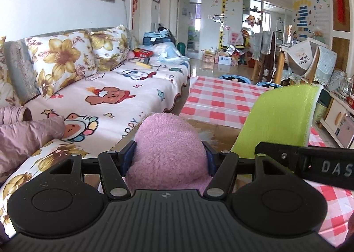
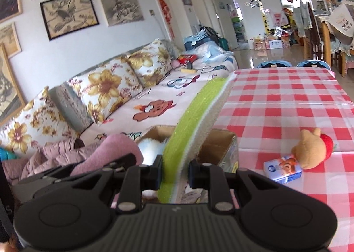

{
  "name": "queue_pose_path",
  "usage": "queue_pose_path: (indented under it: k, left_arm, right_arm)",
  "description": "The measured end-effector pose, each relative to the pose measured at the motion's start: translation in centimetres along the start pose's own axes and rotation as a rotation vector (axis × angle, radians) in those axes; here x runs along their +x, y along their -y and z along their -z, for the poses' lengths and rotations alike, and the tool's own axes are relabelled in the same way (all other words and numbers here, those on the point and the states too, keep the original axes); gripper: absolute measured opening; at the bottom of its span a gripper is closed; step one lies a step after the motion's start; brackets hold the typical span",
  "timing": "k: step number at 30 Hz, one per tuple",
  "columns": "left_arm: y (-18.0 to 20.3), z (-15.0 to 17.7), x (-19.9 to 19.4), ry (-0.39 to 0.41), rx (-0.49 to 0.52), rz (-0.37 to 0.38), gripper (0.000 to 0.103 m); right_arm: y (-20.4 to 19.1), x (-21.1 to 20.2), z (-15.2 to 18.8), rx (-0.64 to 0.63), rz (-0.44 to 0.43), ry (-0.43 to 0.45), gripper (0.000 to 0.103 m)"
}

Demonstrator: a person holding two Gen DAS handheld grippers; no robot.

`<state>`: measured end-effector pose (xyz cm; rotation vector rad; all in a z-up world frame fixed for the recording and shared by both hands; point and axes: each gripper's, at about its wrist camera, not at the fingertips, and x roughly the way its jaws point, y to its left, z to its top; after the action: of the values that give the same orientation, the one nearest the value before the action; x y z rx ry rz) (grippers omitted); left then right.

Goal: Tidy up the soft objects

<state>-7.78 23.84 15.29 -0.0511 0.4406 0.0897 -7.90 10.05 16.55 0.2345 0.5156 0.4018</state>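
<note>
Carrying two soft items toward the cardboard box [image 2: 223,141] on the checked table [image 2: 287,97], you clamped the pink plush [image 1: 168,141] in your left gripper [image 1: 169,156] and pinched the green sponge [image 2: 190,123] edge-on in your right gripper [image 2: 174,174], apparently to drop both inside.

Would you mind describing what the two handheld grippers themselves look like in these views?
Both are matte black. Each has a ribbed base plate flanked by two round discs, with linkage arms on silver pivot pins leading to two fingers with dark blue pads. The left gripper and right gripper look alike. A small emblem marks each base, and the right one's side, seen from the left view, bears pale letters "DAS".
</note>
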Motion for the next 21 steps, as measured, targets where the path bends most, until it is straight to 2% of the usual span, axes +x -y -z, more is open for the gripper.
queue_pose_path:
  k: [15,18,19,20,21]
  left_arm:
    - [-0.1,0.1,-0.5,-0.042,-0.029,-0.038,0.079]
    - [-0.3,0.0,-0.3,-0.060,-0.041,-0.045,0.079]
    - [-0.3,0.0,-0.4,-0.057,-0.045,-0.052,0.079]
    - [-0.3,-0.1,-0.6,-0.054,-0.044,-0.057,0.082]
    - [-0.2,-0.2,-0.8,-0.049,-0.046,-0.057,0.090]
  right_arm:
    - [-1.9,3.9,0.5,-0.108,0.032,-0.076,0.023]
    - [-1.8,4.5,0.9,-0.110,0.040,-0.110,0.028]
    - [-1.7,4.6,1.1,-0.104,0.037,-0.119,0.034]
    - [-1.7,4.6,1.2,-0.101,0.041,-0.122,0.043]
    - [-1.7,4.5,1.2,-0.102,0.048,-0.120,0.048]
